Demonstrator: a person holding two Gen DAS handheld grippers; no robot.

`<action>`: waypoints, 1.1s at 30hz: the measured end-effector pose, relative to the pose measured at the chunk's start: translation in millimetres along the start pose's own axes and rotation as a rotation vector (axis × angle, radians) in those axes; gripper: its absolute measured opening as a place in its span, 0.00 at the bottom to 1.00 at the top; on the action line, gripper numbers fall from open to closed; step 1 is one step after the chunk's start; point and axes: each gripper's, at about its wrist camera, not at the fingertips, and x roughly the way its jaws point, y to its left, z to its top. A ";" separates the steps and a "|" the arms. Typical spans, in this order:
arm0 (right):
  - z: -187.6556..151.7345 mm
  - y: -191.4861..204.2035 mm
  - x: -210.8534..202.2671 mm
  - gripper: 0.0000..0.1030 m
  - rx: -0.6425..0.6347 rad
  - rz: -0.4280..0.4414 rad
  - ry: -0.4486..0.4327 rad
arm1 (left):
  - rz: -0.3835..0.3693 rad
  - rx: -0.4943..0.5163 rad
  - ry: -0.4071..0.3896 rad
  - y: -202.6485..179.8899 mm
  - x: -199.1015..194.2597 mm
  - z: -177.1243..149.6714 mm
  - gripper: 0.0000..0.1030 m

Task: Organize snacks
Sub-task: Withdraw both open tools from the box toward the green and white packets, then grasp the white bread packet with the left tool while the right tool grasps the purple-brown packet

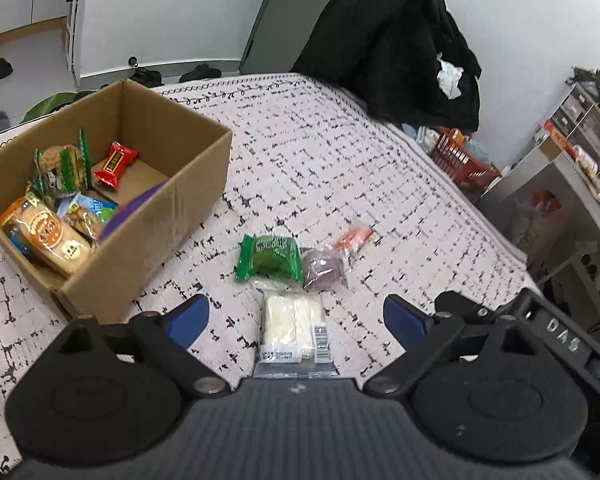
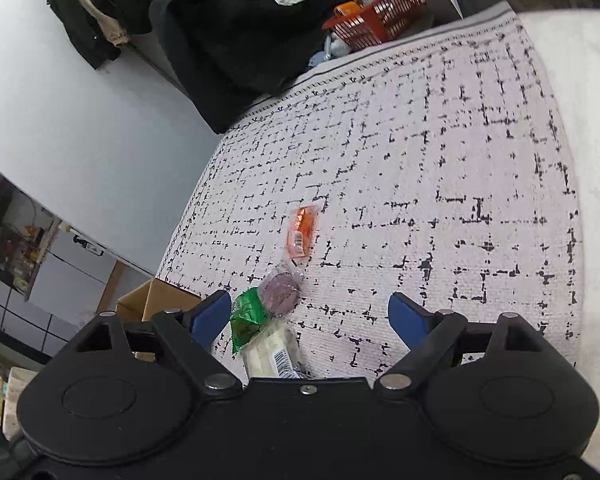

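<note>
Left gripper (image 1: 296, 316), fingers spread wide and empty, straddles the white snack pack (image 1: 294, 330) near the bed's (image 1: 340, 160) front edge, positioned for pickup. Right gripper (image 2: 310, 314), likewise agape, holds nothing. Cardboard box (image 1: 140, 236), near the left edge, collects sorted snacks.

A black coat (image 1: 400, 40) was draped over something at the far edge of the patterned cloth (image 1: 320, 152), with a crumpled white tissue (image 1: 450, 76) lodged in its folds. An orange basket (image 1: 464, 160) was seen beside it, near grey drawers (image 1: 580, 120).
</note>
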 end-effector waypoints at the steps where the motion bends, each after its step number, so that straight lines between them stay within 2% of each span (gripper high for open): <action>1: 0.3 -1.9 1.5 0.83 0.006 0.002 0.008 | 0.000 -0.001 0.008 -1.1 3.6 -1.8 0.87; 14: 5.3 -15.9 33.5 0.82 0.042 0.077 0.097 | 0.053 -0.012 0.085 -10.1 51.9 -16.8 0.64; 17: 6.3 -18.5 42.6 0.76 0.051 0.091 0.122 | 0.067 -0.016 0.094 -10.9 62.2 -18.6 0.64; 26: 10.2 -13.6 71.9 0.70 0.029 0.101 0.172 | 0.110 -0.014 0.126 -11.1 85.3 -20.0 0.59; 28: 12.2 -11.7 78.0 0.68 0.025 0.109 0.181 | 0.127 0.006 0.128 -13.2 87.2 -19.6 0.49; 33: 17.2 -1.4 93.8 0.62 -0.020 0.110 0.199 | 0.134 -0.009 0.130 -11.7 83.4 -15.9 0.44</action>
